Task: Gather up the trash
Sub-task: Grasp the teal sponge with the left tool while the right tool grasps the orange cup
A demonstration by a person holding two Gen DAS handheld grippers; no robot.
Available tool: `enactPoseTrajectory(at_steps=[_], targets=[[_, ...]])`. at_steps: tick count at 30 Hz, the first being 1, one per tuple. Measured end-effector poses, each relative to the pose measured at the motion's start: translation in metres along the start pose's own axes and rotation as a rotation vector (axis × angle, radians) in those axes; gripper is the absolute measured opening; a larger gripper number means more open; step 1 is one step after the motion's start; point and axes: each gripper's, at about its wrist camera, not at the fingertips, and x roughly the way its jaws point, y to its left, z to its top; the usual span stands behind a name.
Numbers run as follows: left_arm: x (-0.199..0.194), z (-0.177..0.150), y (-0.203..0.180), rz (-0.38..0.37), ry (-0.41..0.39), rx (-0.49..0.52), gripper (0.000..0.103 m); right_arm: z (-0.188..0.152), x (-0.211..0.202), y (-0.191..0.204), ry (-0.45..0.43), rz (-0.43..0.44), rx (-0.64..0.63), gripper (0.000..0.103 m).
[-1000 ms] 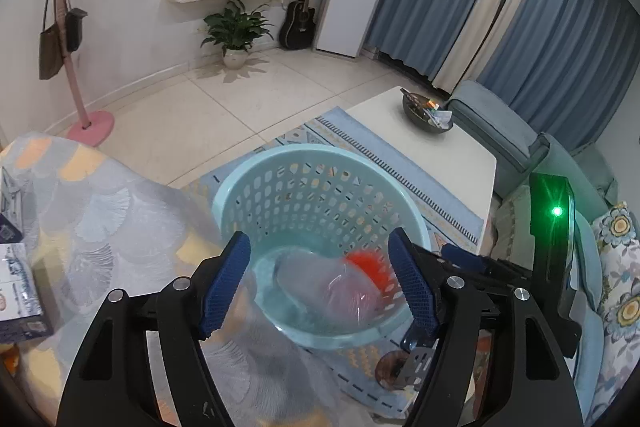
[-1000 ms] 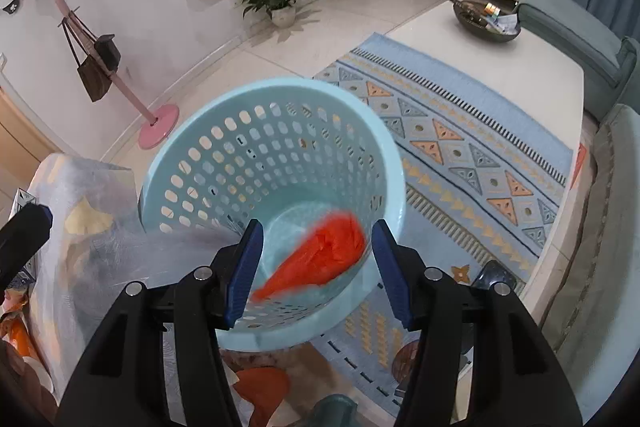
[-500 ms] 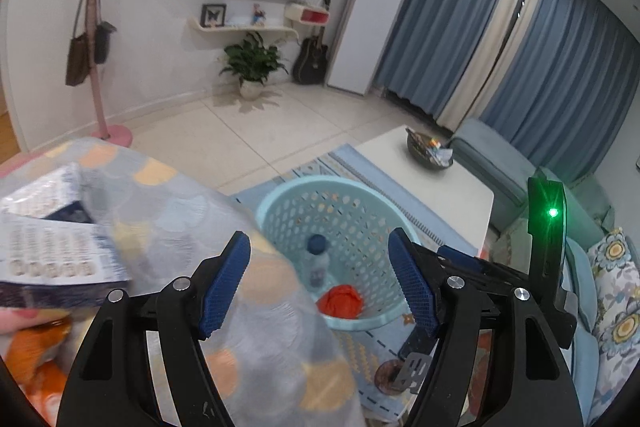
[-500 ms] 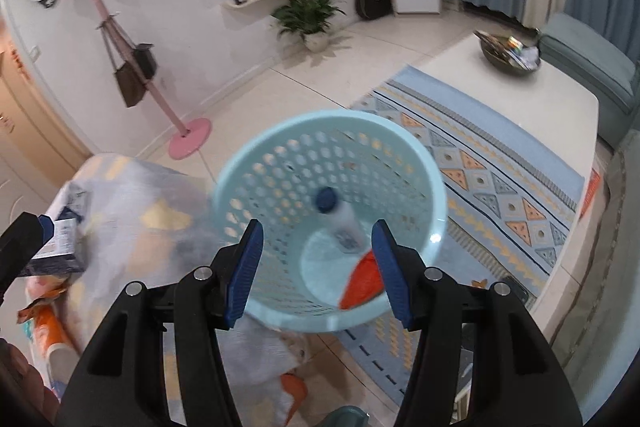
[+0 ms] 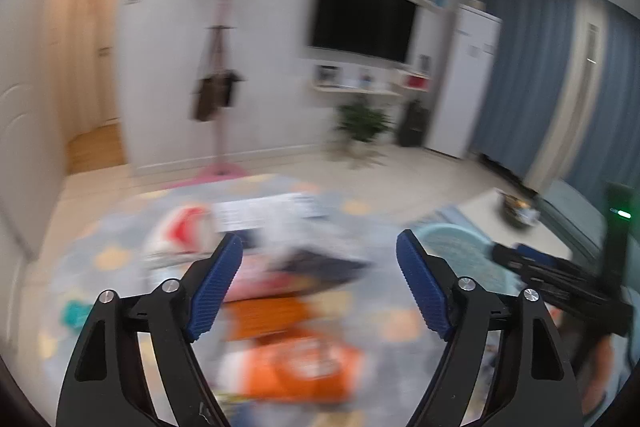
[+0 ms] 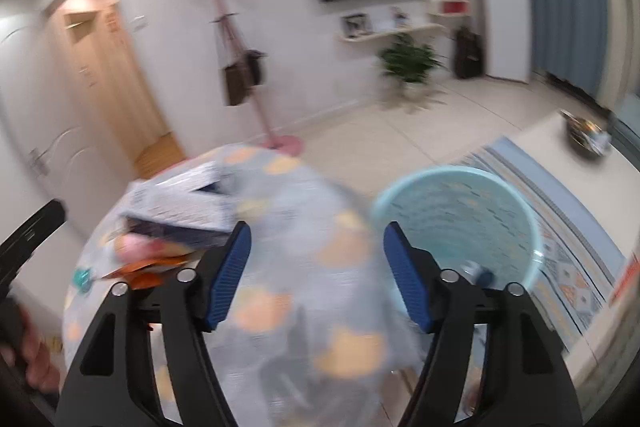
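Note:
Motion blurs both views. My left gripper (image 5: 319,259) hangs above the cloth-covered table (image 5: 100,259), its jaws opening with nothing between them. Below it lie an orange packet (image 5: 296,367), a dark wrapper (image 5: 320,263), a white and red bag (image 5: 180,231) and a white box (image 5: 272,215). My right gripper (image 6: 316,247) hovers over the table's near edge (image 6: 280,307), jaws also opening and empty. The light blue basket (image 6: 456,219) stands on the floor to its right, with a bottle (image 6: 478,271) inside. The white box (image 6: 180,203) and orange wrappers (image 6: 148,267) lie left of it.
A low white coffee table (image 6: 560,155) with a bowl (image 6: 586,139) stands behind the basket on a patterned rug (image 6: 568,247). A pink coat stand (image 6: 256,99), a plant (image 6: 408,63) and a doorway (image 6: 104,75) lie beyond. A hand (image 6: 36,359) holds the left gripper at the left edge.
Both views have swung up and left, from looking into the basket to looking over the table. The orange bag and the bottle stayed in the basket. Both pairs of jaws stand wider.

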Motion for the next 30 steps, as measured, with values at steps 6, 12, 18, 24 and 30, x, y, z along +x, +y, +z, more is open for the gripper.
enactPoseTrajectory(at_steps=[6,12,18,24,30], targets=[[-0.009,-0.015,0.111,0.198,0.054,-0.148,0.083,-0.026,0.014,0.064,0.048,0.137,-0.128,0.080],[-0.004,-0.039,0.198,0.349,0.153,-0.267,0.084,-0.055,0.042,0.120,0.129,0.198,-0.263,0.089],[0.014,-0.057,0.236,0.267,0.209,-0.380,0.090,-0.069,0.071,0.132,0.222,0.229,-0.302,0.089],[0.047,-0.068,0.235,0.223,0.279,-0.391,0.089,-0.078,0.088,0.136,0.305,0.296,-0.305,0.089],[0.058,-0.075,0.219,0.302,0.291,-0.270,0.061,-0.086,0.084,0.144,0.306,0.277,-0.350,0.087]])
